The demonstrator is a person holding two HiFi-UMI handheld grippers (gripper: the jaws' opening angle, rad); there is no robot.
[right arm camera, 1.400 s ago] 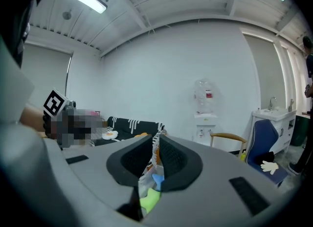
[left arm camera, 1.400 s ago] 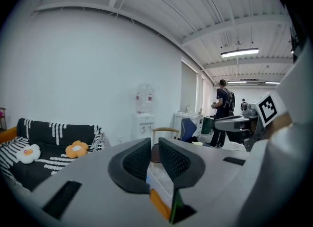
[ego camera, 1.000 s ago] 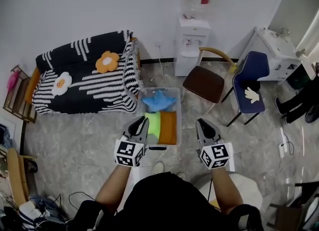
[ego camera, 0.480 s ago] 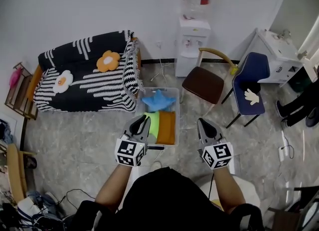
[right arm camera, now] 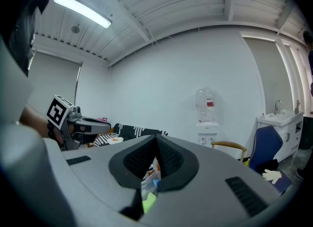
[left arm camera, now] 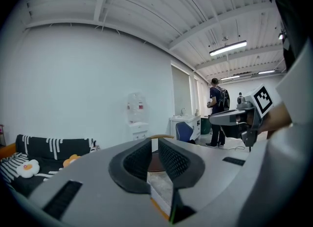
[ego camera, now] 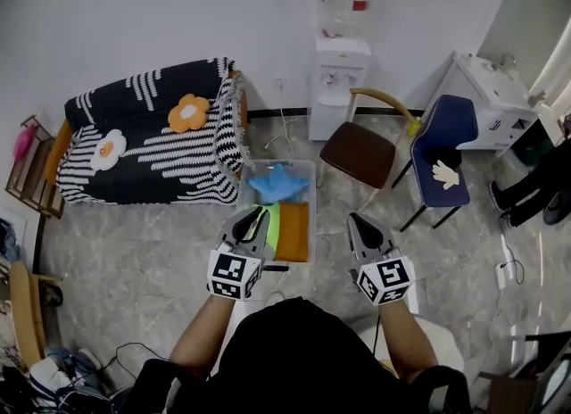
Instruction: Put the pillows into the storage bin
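Note:
A clear storage bin [ego camera: 314,191] stands on the floor in front of me. It holds a blue star pillow [ego camera: 278,182], a green pillow [ego camera: 273,221] and an orange pillow [ego camera: 300,229]. My left gripper [ego camera: 256,218] hovers over the bin's near left corner, shut and empty [left arm camera: 154,147]. My right gripper [ego camera: 357,225] hangs to the right of the bin, also shut with nothing in it [right arm camera: 155,158]. On the striped sofa [ego camera: 152,158] lie an orange flower pillow [ego camera: 188,113] and a white flower pillow [ego camera: 107,149]. A white hand-shaped pillow [ego camera: 443,174] rests on the blue chair [ego camera: 451,127].
A brown chair [ego camera: 359,149] stands right of the bin, with a water dispenser [ego camera: 337,82] behind it against the wall. A white cabinet [ego camera: 491,91] and a person's legs [ego camera: 544,189] are at the far right. Wooden furniture and cables lie at the left.
The view has shifted slightly. Both grippers keep their places in front of the bin and stay shut.

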